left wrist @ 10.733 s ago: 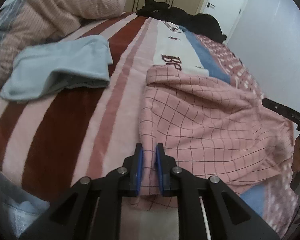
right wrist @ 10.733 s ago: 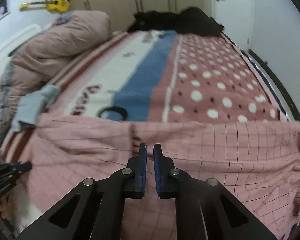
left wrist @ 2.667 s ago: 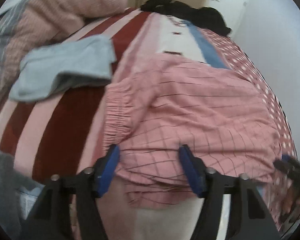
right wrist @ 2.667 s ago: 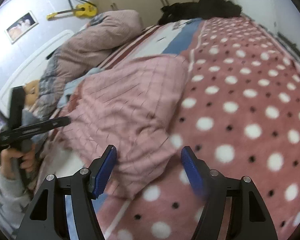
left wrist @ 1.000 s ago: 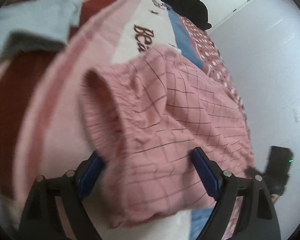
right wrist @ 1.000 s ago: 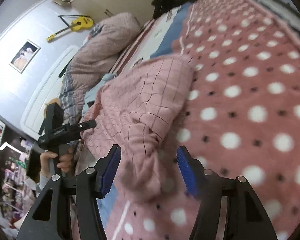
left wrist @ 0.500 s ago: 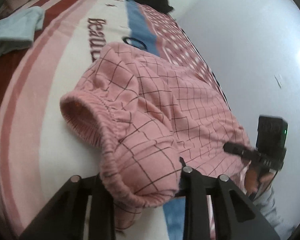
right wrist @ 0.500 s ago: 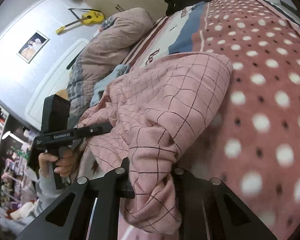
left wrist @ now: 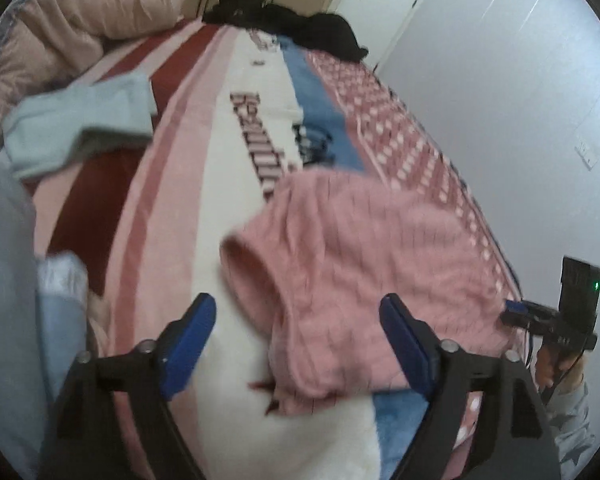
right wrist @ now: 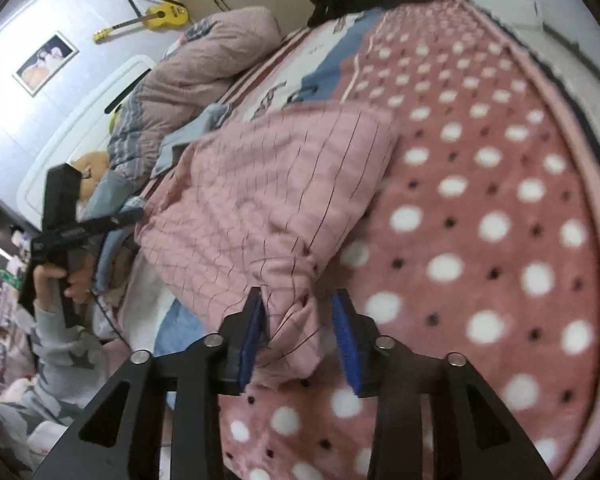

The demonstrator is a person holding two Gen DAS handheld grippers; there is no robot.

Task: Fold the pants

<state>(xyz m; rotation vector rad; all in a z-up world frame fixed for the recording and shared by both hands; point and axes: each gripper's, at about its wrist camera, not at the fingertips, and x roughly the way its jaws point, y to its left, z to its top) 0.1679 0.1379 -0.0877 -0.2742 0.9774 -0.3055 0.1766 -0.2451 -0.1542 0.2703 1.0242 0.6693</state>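
Note:
The pink checked pants [left wrist: 364, 264] lie folded into a compact bundle on the bed, elastic waistband toward the left gripper. My left gripper [left wrist: 296, 340] is wide open and empty, just in front of the waistband end. In the right wrist view the pants [right wrist: 268, 200] lie on the spotted blanket. My right gripper [right wrist: 298, 336] is open, and a corner of the pants lies loose between its pads, which stand apart from it. The left gripper [right wrist: 134, 214] also shows at the far side of the bundle in that view.
A light blue folded garment [left wrist: 80, 120] lies at the left on the striped blanket [left wrist: 172, 184]. A pink quilt [left wrist: 68, 20] and black clothes [left wrist: 292, 28] lie at the head and far end. The wall [left wrist: 500, 80] runs along the right edge.
Both grippers were shut on the pants' ends half a second ago; now both have opened and let go. The left gripper has pulled back, and the pants rest on the bed.

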